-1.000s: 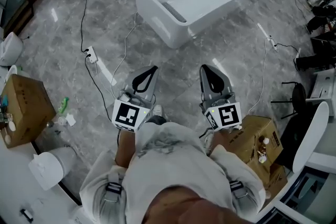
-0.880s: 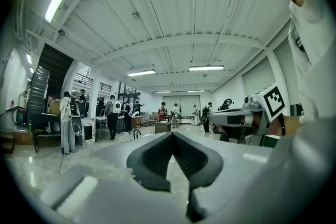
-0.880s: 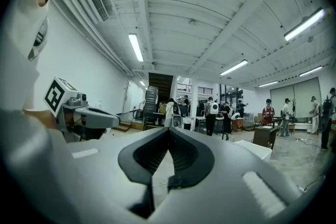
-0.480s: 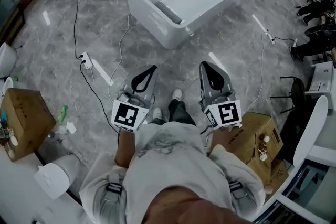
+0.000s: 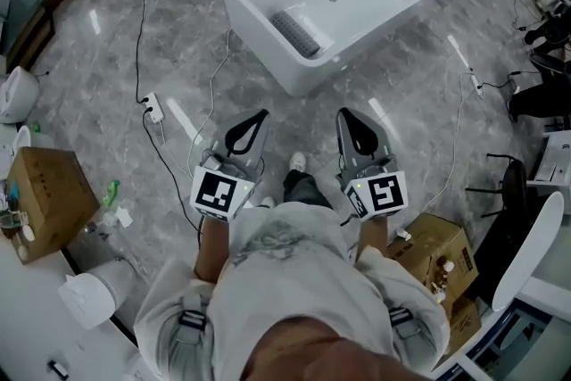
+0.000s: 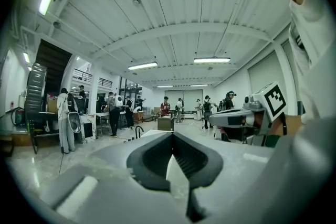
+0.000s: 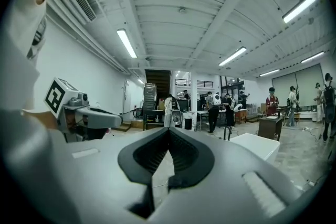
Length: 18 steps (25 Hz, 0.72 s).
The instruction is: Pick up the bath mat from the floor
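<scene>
A grey ribbed bath mat (image 5: 302, 33) lies inside the white bathtub (image 5: 268, 4) at the top of the head view, near its left end. Both grippers are held level at waist height, well short of the tub. My left gripper (image 5: 260, 115) is shut, its tips meeting with nothing between them; the left gripper view shows the closed jaws (image 6: 172, 135) pointing down the hall. My right gripper (image 5: 343, 113) is shut and empty too, with its tips (image 7: 168, 129) together in the right gripper view. The tub's corner (image 7: 257, 145) shows ahead on the right there.
A power strip (image 5: 153, 108) and cables run across the grey marble floor left of the tub. Cardboard boxes stand at the left (image 5: 49, 196) and right (image 5: 439, 252). A white chair (image 5: 526, 250) is far right. People (image 6: 114, 110) stand by tables down the hall.
The person has stepped forward, one foot now showing between the grippers, and the tub has shifted slightly in the view. Both grippers stay shut in the same pose.
</scene>
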{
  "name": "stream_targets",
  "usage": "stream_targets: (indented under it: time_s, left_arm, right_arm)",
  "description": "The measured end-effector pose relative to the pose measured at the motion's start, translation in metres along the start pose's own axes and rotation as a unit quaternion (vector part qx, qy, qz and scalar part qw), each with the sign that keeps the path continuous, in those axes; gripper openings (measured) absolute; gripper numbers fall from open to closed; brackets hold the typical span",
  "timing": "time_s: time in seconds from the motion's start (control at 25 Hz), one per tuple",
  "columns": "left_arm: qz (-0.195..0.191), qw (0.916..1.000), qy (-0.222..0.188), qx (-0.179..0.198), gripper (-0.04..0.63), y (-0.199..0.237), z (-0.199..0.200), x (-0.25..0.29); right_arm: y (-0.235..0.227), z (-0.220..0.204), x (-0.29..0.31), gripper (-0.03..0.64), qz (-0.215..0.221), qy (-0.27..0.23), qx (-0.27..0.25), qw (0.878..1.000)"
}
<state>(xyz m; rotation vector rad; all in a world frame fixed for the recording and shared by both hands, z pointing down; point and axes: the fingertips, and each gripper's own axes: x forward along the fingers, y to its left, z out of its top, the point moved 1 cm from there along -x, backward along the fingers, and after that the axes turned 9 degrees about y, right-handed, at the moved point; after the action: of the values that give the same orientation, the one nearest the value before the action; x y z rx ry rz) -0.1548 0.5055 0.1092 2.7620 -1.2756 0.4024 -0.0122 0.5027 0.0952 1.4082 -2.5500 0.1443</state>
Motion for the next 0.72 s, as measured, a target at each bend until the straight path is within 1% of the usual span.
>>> stream_targets:
  time_s: [0.12,0.16,0.24,0.28,0.36,0.4,0.48,0.64,0.72]
  left_arm:
    - [0.008,0.9999,0.005,0.003,0.003,0.007,0.012,0.032]
    - [0.013,0.9999,0.008,-0.001,0.003,0.008,0.016,0.042]
    - [0.023,0.9993,0.017,-0.023,0.003,0.010,0.022,0.062]
    - [0.026,0.9992,0.018,-0.023,0.003,0.011,0.024,0.071]
    - [0.030,0.9994,0.017,-0.005,0.003,0.015,0.028,0.090]
    - [0.033,0.9993,0.017,-0.004,0.003,0.017,0.031,0.099]
    - [0.041,0.9988,0.019,-0.015,0.003,0.020,0.038,0.117]
    - [0.045,0.9987,0.022,-0.003,0.003,0.024,0.044,0.148]
    - [0.046,0.9986,0.027,-0.004,0.003,0.026,0.044,0.161]
  right_arm:
    - [-0.031,0.006,0.020,0.002,0.018,-0.001,0.004,1.000]
    - [-0.040,0.008,0.025,0.002,0.023,-0.002,0.004,1.000]
    - [-0.059,0.012,0.035,0.002,0.032,-0.004,0.002,0.999]
    - [-0.067,0.012,0.040,0.002,0.036,-0.004,0.002,0.999]
    - [-0.083,0.013,0.050,0.002,0.044,-0.004,0.002,0.999]
    - [-0.091,0.014,0.055,0.002,0.049,-0.005,0.002,0.999]
    - [-0.106,0.017,0.063,0.002,0.058,-0.006,0.001,0.998]
    - [-0.131,0.020,0.078,0.002,0.072,-0.009,0.002,0.997]
    - [-0.138,0.019,0.085,0.002,0.079,-0.009,0.005,0.997]
